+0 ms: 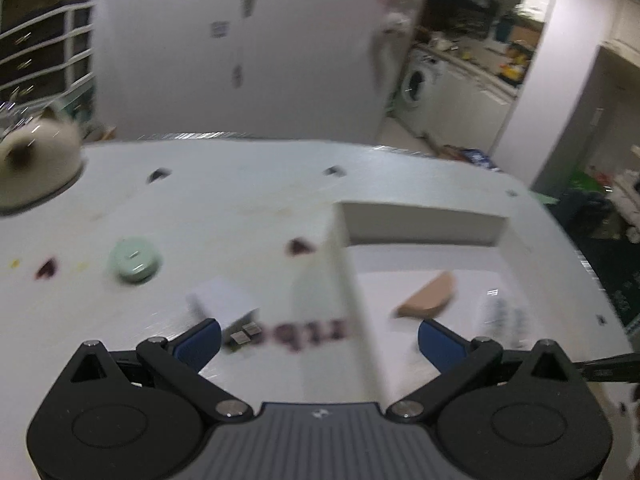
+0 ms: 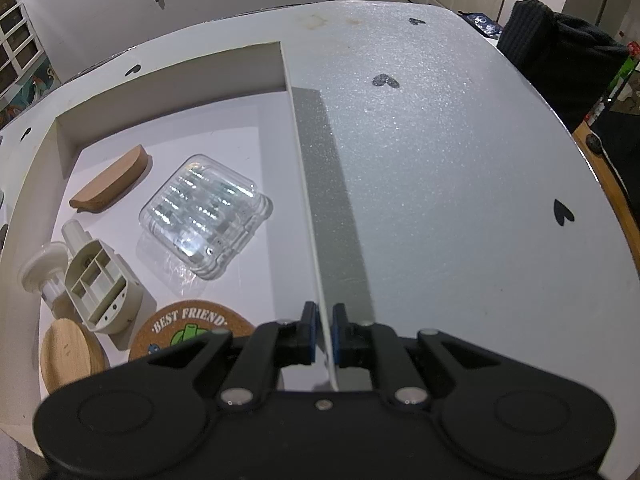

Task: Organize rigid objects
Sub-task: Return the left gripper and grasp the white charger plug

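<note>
The right gripper [image 2: 324, 330] is clamped on the right-hand wall of the white cardboard box [image 2: 298, 152], its 2 blue pads pinching the thin panel from either side, so this hand serves as an anchor. The left gripper [image 1: 318, 338] hovers with its jaws spread wide and nothing between them, straddling the box's left wall [image 1: 340, 280] in a motion-blurred view.

Already inside the box lie 5 things: a half-round cork piece [image 2: 110, 182], a clear plastic case [image 2: 206, 216], a cream plastic fitting [image 2: 92, 276], a round wooden lid [image 2: 72, 360] and a "BEST FRIEND" cork coaster [image 2: 188, 330]. Outside it, on the white table [image 1: 224, 184], wait a mint-green round container [image 1: 135, 260], well apart from the box, and a small white block [image 1: 222, 300], just beside the box wall, with a tiny dark part [image 1: 245, 334] near it (too blurred to name).

The step in hand looks like the left hand going for one of those leftovers, probably the white block, since it is nearest. To do it well, slide left clear of the wall before descending, or a finger may catch the panel. Close across the block's narrow sides, lift it over the rim, and set it in the free floor at the back. Keep the right grip firm so the light box does not skid.
</note>
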